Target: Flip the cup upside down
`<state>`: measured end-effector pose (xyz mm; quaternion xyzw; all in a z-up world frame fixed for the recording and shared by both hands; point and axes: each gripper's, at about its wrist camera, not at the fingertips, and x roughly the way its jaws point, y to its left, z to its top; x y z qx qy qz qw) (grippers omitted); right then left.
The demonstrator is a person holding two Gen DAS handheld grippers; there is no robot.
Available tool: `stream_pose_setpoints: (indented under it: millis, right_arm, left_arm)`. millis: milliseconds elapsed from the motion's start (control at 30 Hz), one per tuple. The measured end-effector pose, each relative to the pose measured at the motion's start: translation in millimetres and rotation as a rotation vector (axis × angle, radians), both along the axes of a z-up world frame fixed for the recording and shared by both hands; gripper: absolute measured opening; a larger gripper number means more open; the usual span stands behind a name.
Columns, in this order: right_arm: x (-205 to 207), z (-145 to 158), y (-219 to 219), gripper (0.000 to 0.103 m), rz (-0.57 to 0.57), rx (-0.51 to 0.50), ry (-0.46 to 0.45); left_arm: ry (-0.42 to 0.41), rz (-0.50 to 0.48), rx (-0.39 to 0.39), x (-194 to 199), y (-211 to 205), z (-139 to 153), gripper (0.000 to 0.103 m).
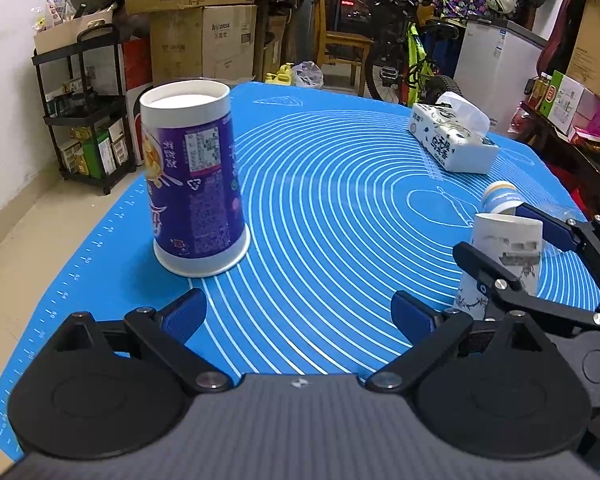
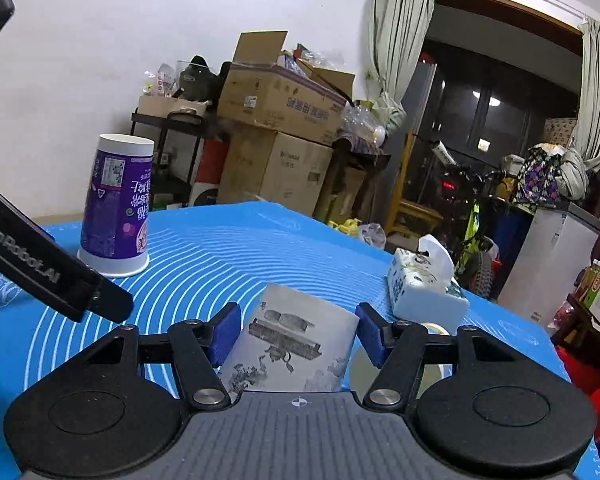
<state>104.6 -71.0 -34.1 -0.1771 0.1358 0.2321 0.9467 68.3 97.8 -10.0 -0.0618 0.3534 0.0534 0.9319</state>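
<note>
Purple cup inverted on blue mat; white printed cup framed by gripper pads

The purple cup point(image 1: 194, 178) is seen rim-down on the surface's mat point(image 1: 340, 200), beyond the spread left hand-held gripper point(image 1: 298, 316). The white cup point(image 2: 292, 340) is flanked by the right hand-held gripper point(image 2: 298, 334); pad contact cannot be told.

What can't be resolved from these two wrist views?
- White cup: base hidden by the right gripper body, right wrist; contact with the pads unclear.
- Its print is blurred, left wrist.
- Small blue-banded cup: partly hidden behind white cup.
- Purple cup: small print too fine to read.
</note>
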Motion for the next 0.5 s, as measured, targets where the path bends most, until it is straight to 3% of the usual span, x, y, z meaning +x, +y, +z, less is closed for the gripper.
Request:
stream_pose_setpoints:
  millis: [267, 500]
  right_arm:
    - [-25, 3, -18, 0.065, -0.013, 0.010, 0.097]
    - [-33, 12, -35, 0.083, -0.045, 0.089, 0.177]
  left_arm:
    - [0.005, -0.023, -0.004, -5, -11, -2, 0.098]
    - [-0.015, -0.030, -0.018, -20, -20, 4, 0.098]
